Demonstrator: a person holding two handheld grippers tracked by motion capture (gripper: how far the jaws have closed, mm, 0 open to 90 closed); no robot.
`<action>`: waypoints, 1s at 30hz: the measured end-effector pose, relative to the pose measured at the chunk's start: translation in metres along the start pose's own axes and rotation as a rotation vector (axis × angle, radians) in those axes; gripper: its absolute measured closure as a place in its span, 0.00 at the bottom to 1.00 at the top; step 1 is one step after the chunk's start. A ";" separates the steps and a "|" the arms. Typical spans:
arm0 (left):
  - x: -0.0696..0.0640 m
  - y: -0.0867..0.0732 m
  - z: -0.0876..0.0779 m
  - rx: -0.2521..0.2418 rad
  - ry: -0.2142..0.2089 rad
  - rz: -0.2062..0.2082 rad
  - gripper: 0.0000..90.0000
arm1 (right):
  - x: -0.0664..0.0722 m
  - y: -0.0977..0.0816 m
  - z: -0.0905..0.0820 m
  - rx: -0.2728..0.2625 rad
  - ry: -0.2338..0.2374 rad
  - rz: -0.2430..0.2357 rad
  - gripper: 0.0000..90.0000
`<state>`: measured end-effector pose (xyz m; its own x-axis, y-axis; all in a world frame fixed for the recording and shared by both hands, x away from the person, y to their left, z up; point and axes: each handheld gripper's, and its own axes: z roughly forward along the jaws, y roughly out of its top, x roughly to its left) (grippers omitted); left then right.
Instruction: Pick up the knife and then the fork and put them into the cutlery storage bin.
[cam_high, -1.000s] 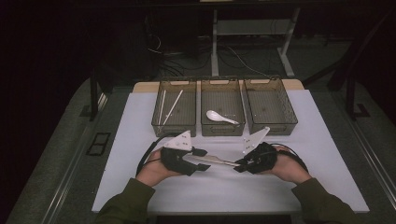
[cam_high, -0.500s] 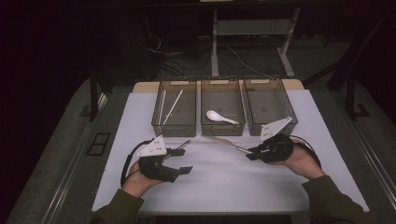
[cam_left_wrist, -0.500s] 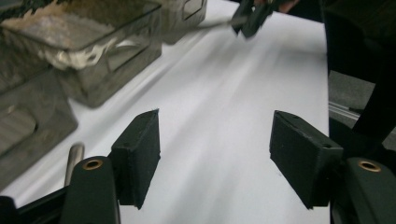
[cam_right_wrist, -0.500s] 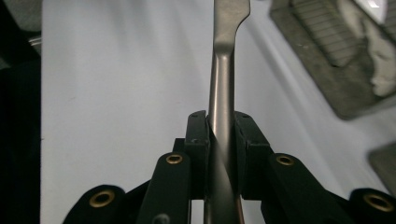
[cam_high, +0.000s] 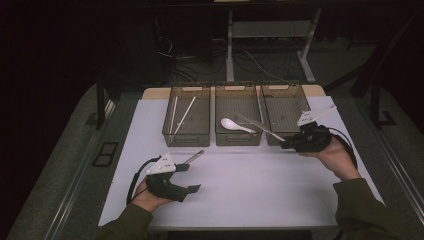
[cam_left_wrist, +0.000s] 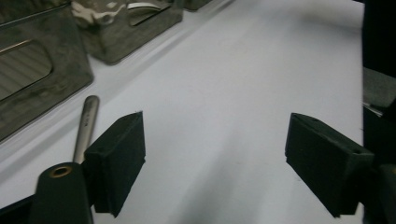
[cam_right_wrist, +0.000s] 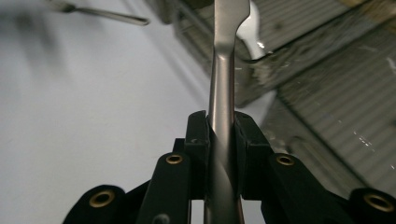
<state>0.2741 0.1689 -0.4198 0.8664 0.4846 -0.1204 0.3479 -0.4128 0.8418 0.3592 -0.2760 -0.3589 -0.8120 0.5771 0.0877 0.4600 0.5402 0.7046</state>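
On the white table (cam_high: 260, 175), three clear bins (cam_high: 238, 122) stand in a row. Near the rightmost one, the right gripper (cam_high: 287, 145) clamps a metal knife (cam_high: 260, 126) that slants over the bins. Nearer the person, the left gripper (cam_high: 192, 177) gapes, its jaws just opened with nothing between, beside a metal handle (cam_high: 192, 157).

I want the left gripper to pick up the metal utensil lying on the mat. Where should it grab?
Grip the metal utensil mid-handle from above, jaws across its narrow width. It lies flat and slim on the white mat, near the left gripper, whose jaws have just been opening with nothing between them.
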 end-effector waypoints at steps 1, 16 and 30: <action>0.001 -0.001 0.001 -0.001 0.002 -0.003 0.18 | -0.003 0.001 -0.001 -0.004 -0.007 0.004 0.86; 0.000 0.000 0.005 0.010 0.052 -0.010 0.04 | -0.069 0.012 -0.006 0.034 -0.195 0.211 0.86; -0.003 0.001 0.007 0.018 0.028 0.001 0.03 | -0.107 0.012 0.028 0.126 -0.281 0.358 0.86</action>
<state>0.2746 0.1614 -0.4221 0.8563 0.5058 -0.1044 0.3535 -0.4266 0.8325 0.4618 -0.3144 -0.3794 -0.4736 0.8746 0.1035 0.7476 0.3371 0.5722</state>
